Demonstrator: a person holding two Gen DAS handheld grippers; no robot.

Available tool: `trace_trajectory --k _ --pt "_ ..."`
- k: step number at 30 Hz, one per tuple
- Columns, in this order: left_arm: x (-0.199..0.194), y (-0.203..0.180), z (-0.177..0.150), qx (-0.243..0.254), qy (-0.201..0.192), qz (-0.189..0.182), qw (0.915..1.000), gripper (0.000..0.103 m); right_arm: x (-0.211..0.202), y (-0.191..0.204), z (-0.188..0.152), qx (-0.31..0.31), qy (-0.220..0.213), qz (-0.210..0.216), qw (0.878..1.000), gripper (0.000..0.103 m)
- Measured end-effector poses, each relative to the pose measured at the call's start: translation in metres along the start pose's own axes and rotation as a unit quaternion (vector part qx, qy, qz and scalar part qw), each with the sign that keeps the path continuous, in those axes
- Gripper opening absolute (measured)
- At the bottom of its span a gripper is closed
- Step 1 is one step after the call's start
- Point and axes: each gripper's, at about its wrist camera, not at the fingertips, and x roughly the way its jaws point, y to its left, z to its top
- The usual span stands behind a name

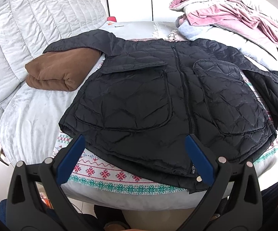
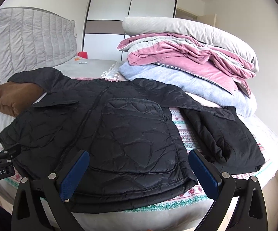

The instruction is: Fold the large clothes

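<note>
On the bed (image 1: 29,119), a black quilted jacket (image 1: 158,100) lies spread front-up over a patterned blanket (image 1: 110,175) with red and green motifs, its zipper (image 1: 183,88) closed and running up the middle between 2 large patch pockets. One sleeve drapes over a folded brown garment (image 1: 50,73) at the far left, beside the grey quilted headboard (image 1: 23,28). The other sleeve (image 2: 223,134) lies bunched on the blanket to the right of the jacket body (a strip of pattern shows between them). Behind it sits a heap of bedding (image 2: 187,57) in pink, grey and pale blue, and a wardrobe (image 2: 129,9) with sliding doors stands beyond the bed.

Both claws hang above the jacket's near hem. The left claw (image 1: 135,159) is spread wide, its blue-padded fingers (image 1: 71,159) holding nothing. The right claw (image 2: 139,171) is likewise spread wide and holds nothing, with the jacket's lower right corner between its fingers in the picture; whether they touch the fabric I cannot tell
</note>
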Motion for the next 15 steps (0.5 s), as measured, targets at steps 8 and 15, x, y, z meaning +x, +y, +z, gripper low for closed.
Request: trace_trajectory --k 8,15 --pt "0.0022 0.0059 0.0002 -0.013 -0.002 0.000 0.9999 0.103 0.0012 0.0007 -0.0004 0.000 0.002 -0.010 1.000 0.103" --pt "0.0015 0.0072 0.0002 -0.013 0.002 0.010 0.9999 0.103 0.0014 -0.0018 0.0005 -0.001 0.005 -0.010 1.000 0.103"
